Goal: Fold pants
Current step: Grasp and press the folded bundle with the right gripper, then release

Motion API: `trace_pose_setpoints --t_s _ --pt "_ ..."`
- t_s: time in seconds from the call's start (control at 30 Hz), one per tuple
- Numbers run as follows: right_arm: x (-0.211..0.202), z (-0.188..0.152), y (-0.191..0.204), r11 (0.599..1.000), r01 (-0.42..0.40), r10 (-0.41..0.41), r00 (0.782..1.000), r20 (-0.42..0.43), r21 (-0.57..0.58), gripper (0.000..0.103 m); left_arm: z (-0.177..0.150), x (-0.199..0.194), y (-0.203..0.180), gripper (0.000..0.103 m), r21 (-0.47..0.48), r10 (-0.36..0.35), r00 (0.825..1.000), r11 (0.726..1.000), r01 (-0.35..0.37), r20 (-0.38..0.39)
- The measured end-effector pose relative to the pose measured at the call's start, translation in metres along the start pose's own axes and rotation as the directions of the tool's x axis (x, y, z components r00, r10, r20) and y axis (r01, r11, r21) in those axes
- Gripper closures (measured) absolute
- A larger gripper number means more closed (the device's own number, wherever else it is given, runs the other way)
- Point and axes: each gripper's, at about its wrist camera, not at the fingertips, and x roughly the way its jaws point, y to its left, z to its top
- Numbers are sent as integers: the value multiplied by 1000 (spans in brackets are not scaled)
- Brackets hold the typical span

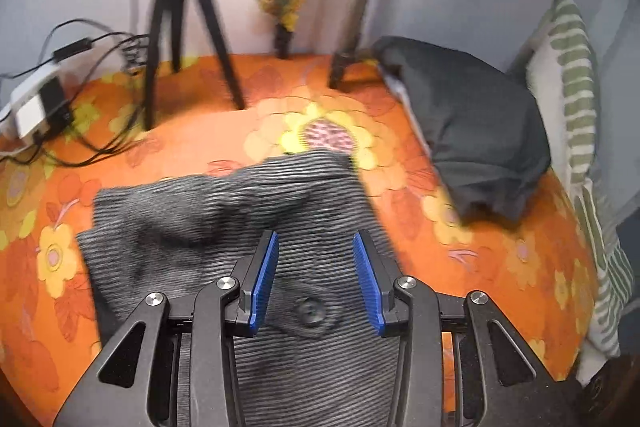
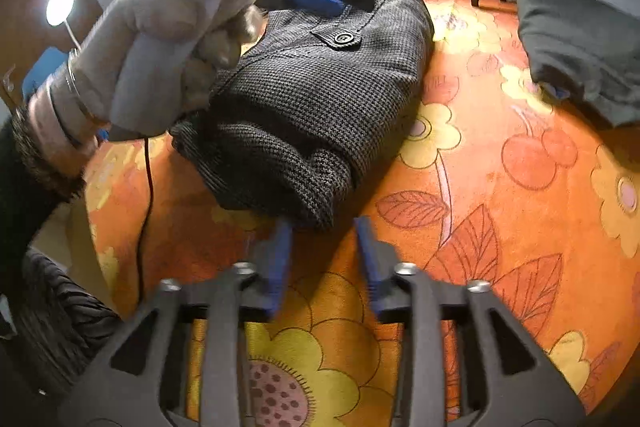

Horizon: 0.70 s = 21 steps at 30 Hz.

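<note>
The grey checked pants (image 1: 224,211) lie folded into a thick bundle on the orange floral bedsheet (image 1: 240,131). My left gripper (image 1: 316,239) hovers over their buttoned end, its blue pads apart, with a button (image 1: 310,311) showing between the fingers and no cloth pinched. In the right wrist view the pants (image 2: 320,99) lie ahead, button flap (image 2: 343,37) at the far end. My right gripper (image 2: 324,227) stands open at the near rolled edge of the bundle, which the pads do not press. A gloved hand (image 2: 160,47) holds the left gripper above the far end.
A folded dark grey garment (image 1: 480,131) lies to the right on the bed, seen too as a dark garment (image 2: 580,43). A striped pillow (image 1: 576,87) lines the right edge. A black tripod (image 1: 188,27) and cables with a white box (image 1: 36,99) stand at the back left.
</note>
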Motion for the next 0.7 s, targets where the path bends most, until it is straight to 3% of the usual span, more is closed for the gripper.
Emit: trace_pose_setpoints --t_s 0.17,0.2,0.27,0.43,0.57,0.7 --pt "12 12 0 999 36 -36 999 27 -4 63 5 23 -13 65 -1 -9 999 1000 9 -51" --pt "13 14 0 1000 30 -30 999 26 -1 92 6 26 -12 65 -8 -7 999 1000 7 -54" --pt "12 16 3 1000 23 -23 1000 22 7 94 10 29 -6 65 -18 17 998 1000 -18 -52" --pt "-19 17 22 999 32 -28 994 110 -42 95 14 31 6 64 -49 9 998 999 -11 -59" --pt "-4 4 15 999 22 -20 999 50 -33 95 11 33 5 64 -41 13 999 999 -15 -53" --pt "-7 -4 20 997 11 -8 999 33 -74 95 5 23 -1 64 34 61 997 998 -59 -51"
